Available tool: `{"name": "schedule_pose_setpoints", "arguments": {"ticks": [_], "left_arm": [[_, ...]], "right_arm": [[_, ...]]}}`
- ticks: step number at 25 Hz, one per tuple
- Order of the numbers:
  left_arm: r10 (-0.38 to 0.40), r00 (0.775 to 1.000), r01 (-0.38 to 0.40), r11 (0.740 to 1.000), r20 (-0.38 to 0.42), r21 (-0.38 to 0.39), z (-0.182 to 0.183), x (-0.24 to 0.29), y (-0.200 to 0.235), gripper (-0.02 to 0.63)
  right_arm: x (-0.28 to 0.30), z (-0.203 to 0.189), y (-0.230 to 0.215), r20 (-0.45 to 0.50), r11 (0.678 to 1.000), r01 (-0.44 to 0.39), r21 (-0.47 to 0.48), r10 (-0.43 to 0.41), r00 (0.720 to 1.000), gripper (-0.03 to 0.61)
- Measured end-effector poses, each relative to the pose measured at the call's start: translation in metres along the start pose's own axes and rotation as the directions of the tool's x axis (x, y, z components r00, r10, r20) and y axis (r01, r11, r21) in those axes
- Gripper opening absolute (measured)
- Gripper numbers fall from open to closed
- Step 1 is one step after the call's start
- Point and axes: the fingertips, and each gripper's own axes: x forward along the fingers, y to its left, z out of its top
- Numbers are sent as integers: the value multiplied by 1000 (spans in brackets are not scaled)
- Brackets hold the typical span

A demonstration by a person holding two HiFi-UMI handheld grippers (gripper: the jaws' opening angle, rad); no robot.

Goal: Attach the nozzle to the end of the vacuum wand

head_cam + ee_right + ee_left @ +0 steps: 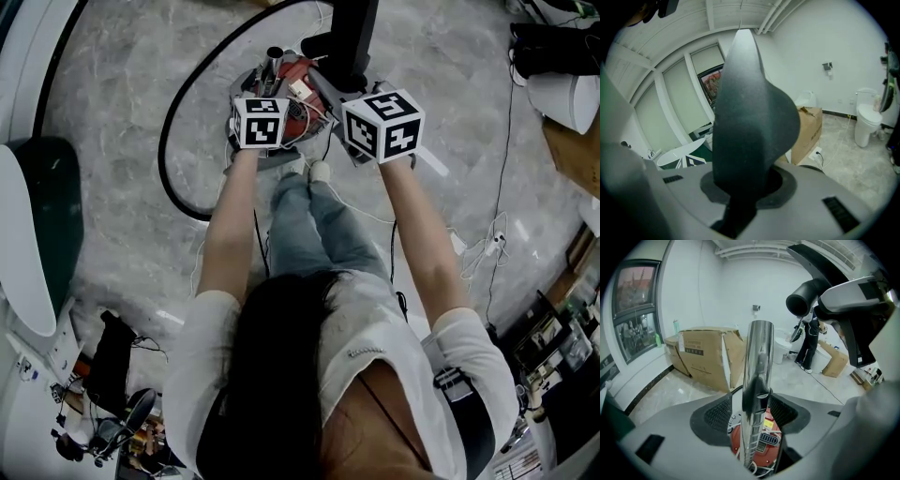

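The chrome vacuum wand (757,380) stands upright on the red vacuum body (765,439), and in the head view its top (274,62) shows just beyond my left marker cube (261,122). My left gripper (757,411) is open, its wide jaws on either side of the wand. The black wedge-shaped nozzle (750,117) is clamped in my shut right gripper (745,185). In the head view the nozzle (349,37) hangs to the right of the wand, apart from it. The left gripper view shows the nozzle's round socket (805,297) up at the right.
A black hose (173,150) loops over the marble floor left of the vacuum. Cardboard boxes (705,357) stand by the window wall. A person (808,348) stands far back near a toilet (867,122). Cables and a power strip (487,248) lie at the right.
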Motion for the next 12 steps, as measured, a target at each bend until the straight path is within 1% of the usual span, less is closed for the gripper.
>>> {"name": "schedule_pose_setpoints", "arguments": {"ticks": [4, 7, 8, 10, 12], "left_arm": [[9, 1000, -9, 1000, 21, 2, -1, 6, 3, 252], [7, 1000, -8, 1000, 24, 29, 2, 8, 4, 247], [6, 1000, -7, 999, 26, 40, 4, 8, 3, 225], [-6, 1000, 5, 998, 27, 61, 6, 8, -3, 207], [-20, 999, 18, 996, 31, 84, 7, 9, -8, 167]], "right_arm": [[9, -7, -2, -3, 1000, -3, 31, 3, 1000, 86], [12, -8, -1, -13, 1000, -3, 12, 4, 1000, 86], [12, -7, -1, -14, 1000, -3, 7, 3, 1000, 86], [10, -6, -2, -18, 1000, -9, 15, 9, 1000, 86], [12, -6, -4, -25, 999, -21, 28, 21, 999, 86]]}}
